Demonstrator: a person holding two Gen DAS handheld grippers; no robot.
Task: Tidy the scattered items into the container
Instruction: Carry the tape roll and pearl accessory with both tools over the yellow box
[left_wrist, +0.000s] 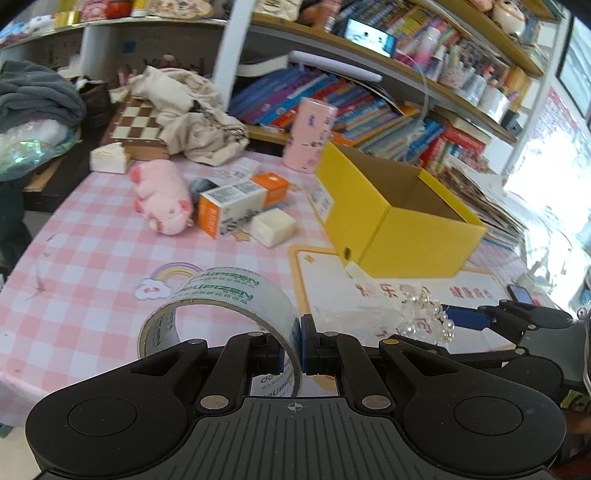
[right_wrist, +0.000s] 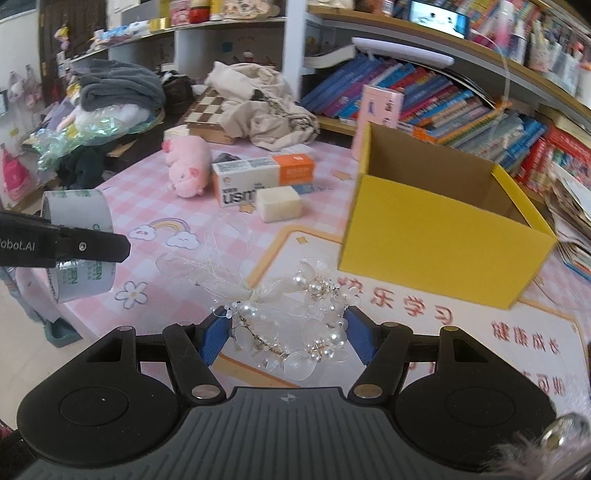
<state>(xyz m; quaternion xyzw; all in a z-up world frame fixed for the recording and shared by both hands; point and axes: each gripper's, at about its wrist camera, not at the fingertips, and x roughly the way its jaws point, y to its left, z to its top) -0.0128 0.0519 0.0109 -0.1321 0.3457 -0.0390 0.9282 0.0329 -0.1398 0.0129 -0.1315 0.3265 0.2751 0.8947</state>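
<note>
My left gripper (left_wrist: 294, 345) is shut on the wall of a clear tape roll (left_wrist: 221, 310) with green print, held above the pink checked table (left_wrist: 92, 266); the roll also shows in the right wrist view (right_wrist: 79, 243). My right gripper (right_wrist: 288, 336) has its blue pads on either side of a pearl and ribbon hair ornament (right_wrist: 295, 332), gripping it; the ornament also shows in the left wrist view (left_wrist: 424, 314). The open yellow box (left_wrist: 399, 218) (right_wrist: 436, 221) stands ahead to the right. A pink plush pig (left_wrist: 162, 195) (right_wrist: 186, 166), an orange-white carton (left_wrist: 240, 203) (right_wrist: 262, 177) and a cream block (left_wrist: 273, 225) (right_wrist: 279, 203) lie beyond.
A pink cylinder (left_wrist: 312, 134) stands behind the box. A chessboard (left_wrist: 135, 123), crumpled beige cloth (left_wrist: 195, 114) and grey clothes (left_wrist: 37, 92) crowd the table's far left. Bookshelves (left_wrist: 369, 96) line the back. A stack of papers (right_wrist: 569, 221) sits right of the box.
</note>
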